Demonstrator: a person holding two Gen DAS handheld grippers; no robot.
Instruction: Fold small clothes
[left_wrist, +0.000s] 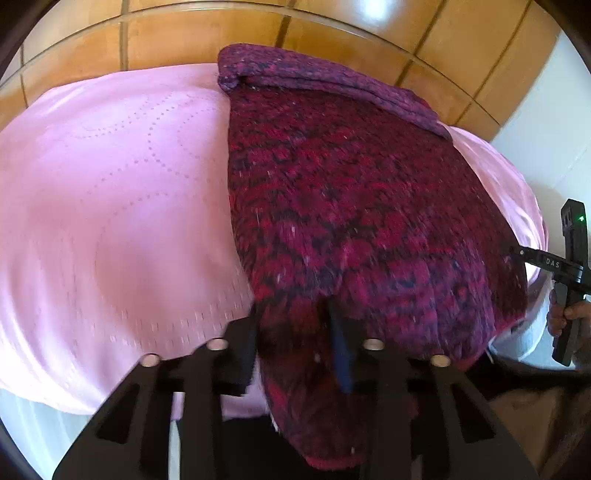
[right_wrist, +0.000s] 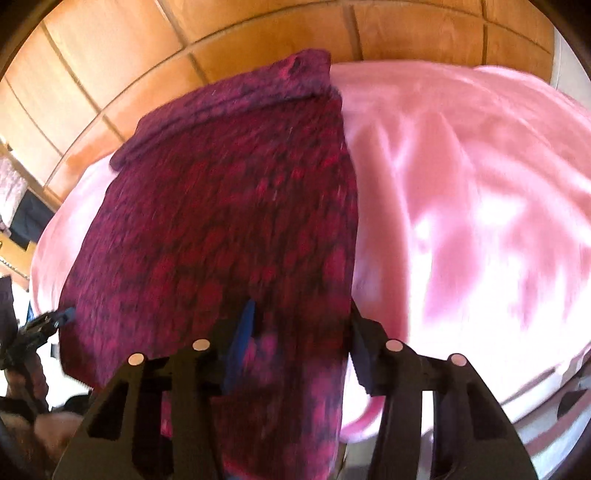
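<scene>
A dark red and purple knitted garment (left_wrist: 351, 206) lies on a pink bed cover (left_wrist: 110, 206), its far edge folded over in a purple band (left_wrist: 332, 85). My left gripper (left_wrist: 295, 317) is shut on the garment's near left corner, cloth bunched between the fingers. In the right wrist view the same garment (right_wrist: 229, 206) runs away from me, and my right gripper (right_wrist: 299, 325) is shut on its near right corner. Both near corners hang lifted off the bed edge. The right gripper's body shows at the right edge of the left wrist view (left_wrist: 569, 266).
A wooden panelled headboard (left_wrist: 258, 33) stands behind the bed. The pink cover (right_wrist: 461, 206) spreads wide on both sides of the garment. A white wall (left_wrist: 554, 110) is at the right. Dark clutter (right_wrist: 22, 221) sits at the far left of the right wrist view.
</scene>
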